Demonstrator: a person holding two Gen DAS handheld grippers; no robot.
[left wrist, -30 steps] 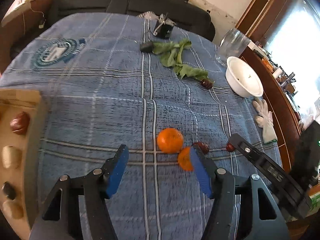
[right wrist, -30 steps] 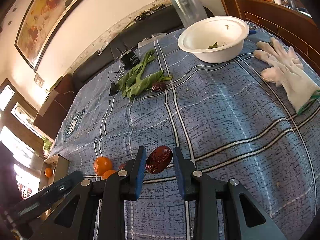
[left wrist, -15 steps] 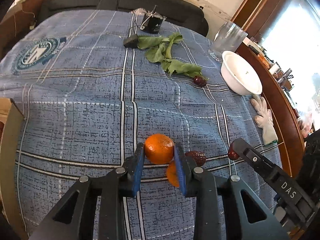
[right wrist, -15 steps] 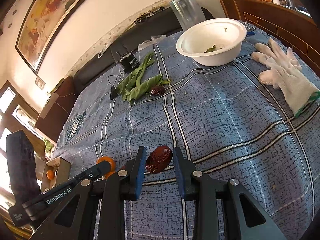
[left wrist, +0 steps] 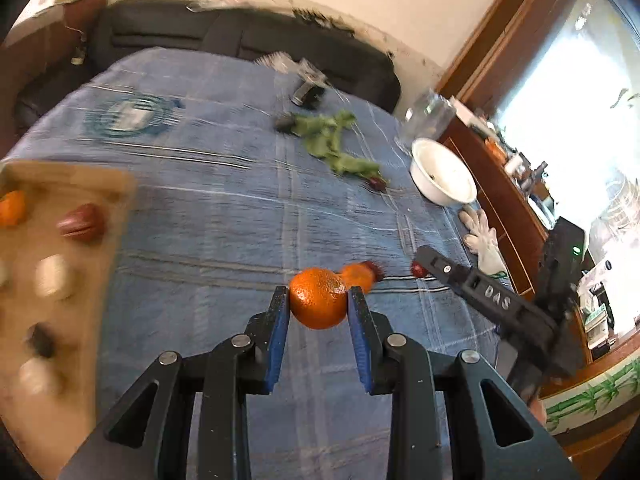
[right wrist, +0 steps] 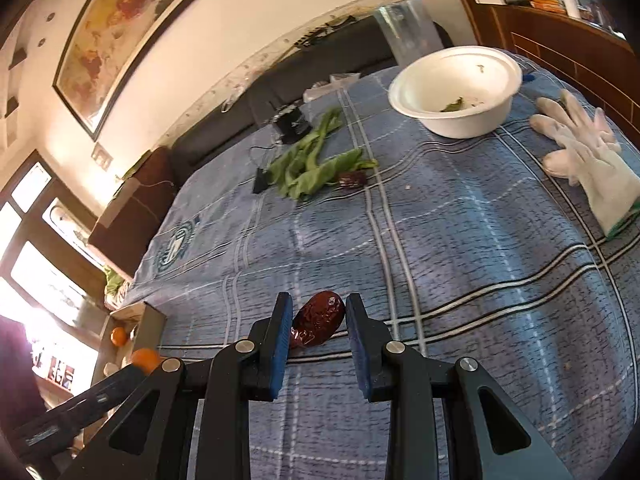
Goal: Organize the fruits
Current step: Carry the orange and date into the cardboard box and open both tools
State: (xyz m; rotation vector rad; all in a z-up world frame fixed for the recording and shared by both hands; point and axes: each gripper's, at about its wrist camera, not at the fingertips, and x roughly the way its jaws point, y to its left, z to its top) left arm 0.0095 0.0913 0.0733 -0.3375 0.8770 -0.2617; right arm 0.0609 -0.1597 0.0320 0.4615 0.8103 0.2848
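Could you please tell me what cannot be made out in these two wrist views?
- Left wrist: the wooden tray is motion-blurred and cut by the frame edge, so its pale items stay unidentifiable.
- Left wrist: a small dark red fruit is partly hidden by the right gripper.
- Right wrist: the green scraps inside the white bowl are too small.

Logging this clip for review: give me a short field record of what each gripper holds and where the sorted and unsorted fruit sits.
left gripper: shut on round orange tangerine
right gripper: shut on wrinkled dark red date
sorted: compartmented wooden tray, blurred, already holds fruit
unsorted: second orange tangerine on blue plaid cloth; another date beside green leaves
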